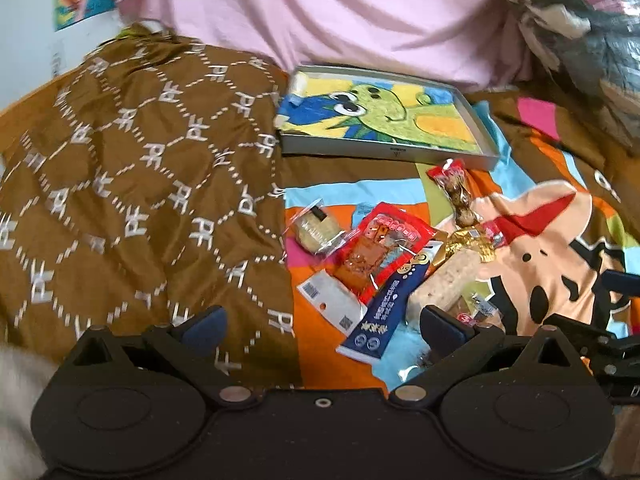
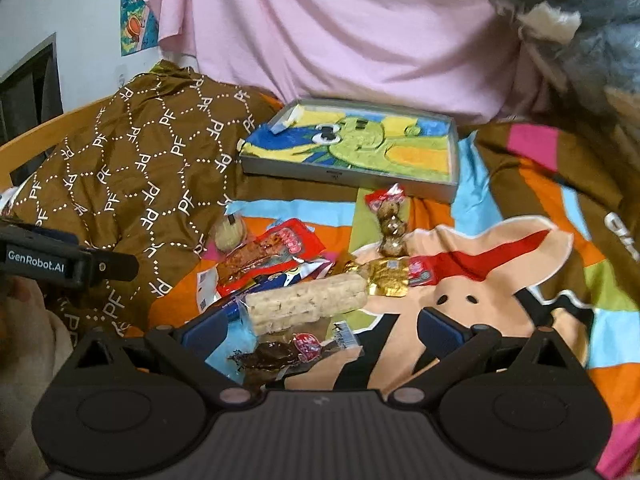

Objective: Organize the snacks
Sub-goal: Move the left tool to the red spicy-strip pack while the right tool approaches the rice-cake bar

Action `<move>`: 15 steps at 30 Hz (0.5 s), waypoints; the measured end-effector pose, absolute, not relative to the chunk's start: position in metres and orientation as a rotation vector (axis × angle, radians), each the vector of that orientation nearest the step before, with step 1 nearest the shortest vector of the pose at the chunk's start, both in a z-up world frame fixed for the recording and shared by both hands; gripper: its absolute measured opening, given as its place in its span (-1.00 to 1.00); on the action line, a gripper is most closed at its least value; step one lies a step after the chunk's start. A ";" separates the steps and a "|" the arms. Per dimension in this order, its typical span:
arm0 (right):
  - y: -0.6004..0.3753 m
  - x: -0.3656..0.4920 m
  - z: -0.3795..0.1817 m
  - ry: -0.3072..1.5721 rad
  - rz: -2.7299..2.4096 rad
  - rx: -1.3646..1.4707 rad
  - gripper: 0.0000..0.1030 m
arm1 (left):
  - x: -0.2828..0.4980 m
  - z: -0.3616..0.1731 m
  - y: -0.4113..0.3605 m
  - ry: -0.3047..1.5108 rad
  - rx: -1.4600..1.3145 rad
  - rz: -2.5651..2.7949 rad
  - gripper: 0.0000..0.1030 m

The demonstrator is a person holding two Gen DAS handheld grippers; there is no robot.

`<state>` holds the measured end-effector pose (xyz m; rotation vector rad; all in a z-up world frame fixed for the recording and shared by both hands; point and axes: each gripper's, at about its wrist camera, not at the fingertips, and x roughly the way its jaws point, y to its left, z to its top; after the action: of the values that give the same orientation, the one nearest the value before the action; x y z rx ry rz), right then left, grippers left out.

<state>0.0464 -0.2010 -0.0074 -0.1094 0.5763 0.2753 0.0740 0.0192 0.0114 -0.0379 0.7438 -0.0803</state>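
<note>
A heap of wrapped snacks lies on the colourful cartoon bedspread (image 1: 552,248). In it are a red spicy-strip packet (image 1: 380,248), a dark blue tube packet (image 1: 386,304), a round pale cake in clear wrap (image 1: 314,230), a pale rice bar (image 2: 306,306), a gold wrapper (image 2: 390,278), a clear pack of brown balls (image 2: 392,224) and a dark snack with a red label (image 2: 280,354). A shallow grey tray (image 1: 384,152) lined with a turtle picture sits behind them. My left gripper (image 1: 324,326) is open just before the heap. My right gripper (image 2: 322,330) is open over the dark snack.
A brown cloth with a "PF" pattern (image 1: 140,184) is bunched at the left. Pink fabric (image 2: 340,28) hangs across the back. A dark patterned bundle (image 2: 580,20) sits at the upper right. The left gripper's body (image 2: 60,266) shows at the right view's left edge.
</note>
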 end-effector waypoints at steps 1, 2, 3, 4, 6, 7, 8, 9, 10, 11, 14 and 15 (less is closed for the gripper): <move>-0.203 0.053 -0.008 0.593 0.287 -0.094 1.00 | 0.082 0.013 0.019 0.754 -0.014 -0.094 0.98; -0.205 0.059 -0.010 0.610 0.295 -0.080 1.00 | 0.088 0.013 0.018 0.761 0.006 -0.100 0.98; -0.206 0.064 -0.011 0.622 0.302 -0.070 1.00 | 0.096 0.014 0.018 0.768 0.026 -0.105 0.98; -0.207 0.070 -0.013 0.635 0.310 -0.059 1.00 | 0.102 0.015 0.018 0.772 0.042 -0.109 0.98; -0.209 0.081 -0.016 0.655 0.329 -0.050 1.00 | 0.118 0.014 0.017 0.787 0.073 -0.126 0.98; -0.209 0.085 -0.018 0.662 0.336 -0.053 1.00 | 0.125 0.013 0.017 0.798 0.085 -0.138 0.98; -0.208 0.089 -0.019 0.668 0.341 -0.059 1.00 | 0.134 0.011 0.016 0.811 0.098 -0.152 0.98; -0.207 0.093 -0.021 0.672 0.347 -0.066 1.00 | 0.141 0.008 0.015 0.820 0.109 -0.162 0.98; -0.206 0.097 -0.023 0.677 0.353 -0.073 1.00 | 0.150 0.005 0.014 0.832 0.123 -0.176 0.98; -0.204 0.101 -0.025 0.684 0.364 -0.080 1.00 | 0.157 0.002 0.012 0.843 0.135 -0.189 0.98; -0.199 0.112 -0.032 0.700 0.390 -0.104 1.00 | 0.177 -0.009 0.007 0.889 0.158 -0.234 0.98; -0.197 0.115 -0.034 0.707 0.400 -0.113 1.00 | 0.182 -0.013 0.006 0.906 0.163 -0.245 0.98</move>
<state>0.1154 -0.1974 -0.0341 -0.1133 0.7068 0.4000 0.1824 0.0055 -0.0132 0.1634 0.9063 -0.2450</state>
